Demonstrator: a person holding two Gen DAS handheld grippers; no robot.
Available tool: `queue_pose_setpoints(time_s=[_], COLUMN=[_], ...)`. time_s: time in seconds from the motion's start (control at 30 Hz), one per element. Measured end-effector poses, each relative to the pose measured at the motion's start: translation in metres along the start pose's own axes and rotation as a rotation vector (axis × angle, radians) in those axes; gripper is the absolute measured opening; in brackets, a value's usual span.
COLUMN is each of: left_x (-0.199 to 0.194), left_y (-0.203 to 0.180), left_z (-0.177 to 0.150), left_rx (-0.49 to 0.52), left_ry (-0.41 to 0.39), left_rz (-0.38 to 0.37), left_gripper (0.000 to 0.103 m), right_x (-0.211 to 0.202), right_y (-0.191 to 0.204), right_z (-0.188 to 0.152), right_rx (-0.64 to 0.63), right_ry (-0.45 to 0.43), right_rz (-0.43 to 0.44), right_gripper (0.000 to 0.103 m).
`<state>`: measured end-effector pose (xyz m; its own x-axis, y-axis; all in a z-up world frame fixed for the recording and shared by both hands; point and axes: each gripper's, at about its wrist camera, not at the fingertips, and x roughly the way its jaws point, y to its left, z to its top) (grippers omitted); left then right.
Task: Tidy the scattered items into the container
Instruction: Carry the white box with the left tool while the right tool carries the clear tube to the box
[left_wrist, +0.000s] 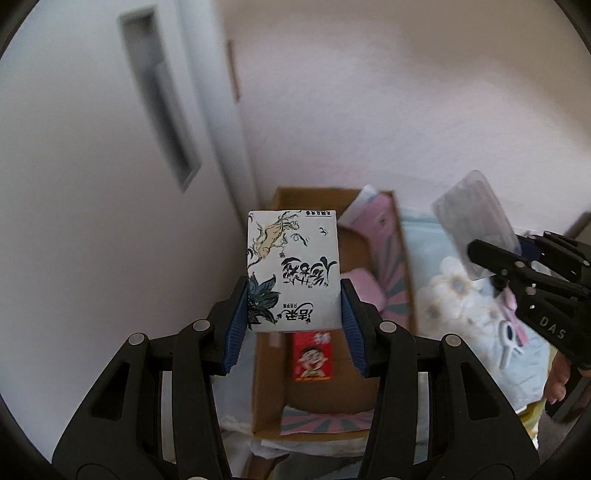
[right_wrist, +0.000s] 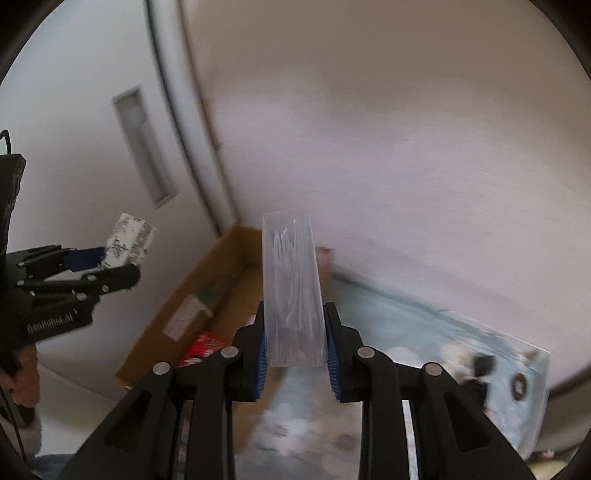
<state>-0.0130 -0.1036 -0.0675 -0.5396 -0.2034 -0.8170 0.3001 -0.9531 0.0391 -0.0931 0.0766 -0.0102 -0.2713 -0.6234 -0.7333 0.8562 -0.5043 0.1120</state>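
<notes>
In the left wrist view my left gripper (left_wrist: 294, 306) is shut on a white packet (left_wrist: 293, 269) printed with ink drawings and black characters, held above an open cardboard box (left_wrist: 266, 391). A red packet (left_wrist: 313, 355) with a cartoon face lies on the box floor. My right gripper (right_wrist: 295, 341) is shut on a clear plastic case (right_wrist: 293, 295) of thin white sticks, held up beside the cardboard box (right_wrist: 177, 314). From the left wrist view the right gripper (left_wrist: 491, 266) shows at the right with the clear case (left_wrist: 472, 225). The left gripper (right_wrist: 110, 269) and its packet (right_wrist: 127, 242) show at the left of the right wrist view.
White walls (left_wrist: 92, 221) meet in a corner right behind the box. A pale blue floral cloth (left_wrist: 454, 291) covers the surface to the box's right, with small items on it. Pink striped paper (left_wrist: 388, 258) lines the box's right side. A person's fingers (left_wrist: 556, 384) hold the right gripper.
</notes>
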Motion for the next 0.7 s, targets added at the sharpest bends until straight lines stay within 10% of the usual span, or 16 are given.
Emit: queue_pose_setpoints(time_s=[0.7], left_x=[0.094], left_y=[-0.017], left_z=[-0.083], left_rx=[0.008], left_ry=[0.238], left_rz=[0.001], left_gripper=[0.043], right_x=[0.125], right_y=[0.042], right_z=[-0.036], right_rx=[-0.068], right_ry=[0.337], right_rz=[0.112], right_gripper=[0.025])
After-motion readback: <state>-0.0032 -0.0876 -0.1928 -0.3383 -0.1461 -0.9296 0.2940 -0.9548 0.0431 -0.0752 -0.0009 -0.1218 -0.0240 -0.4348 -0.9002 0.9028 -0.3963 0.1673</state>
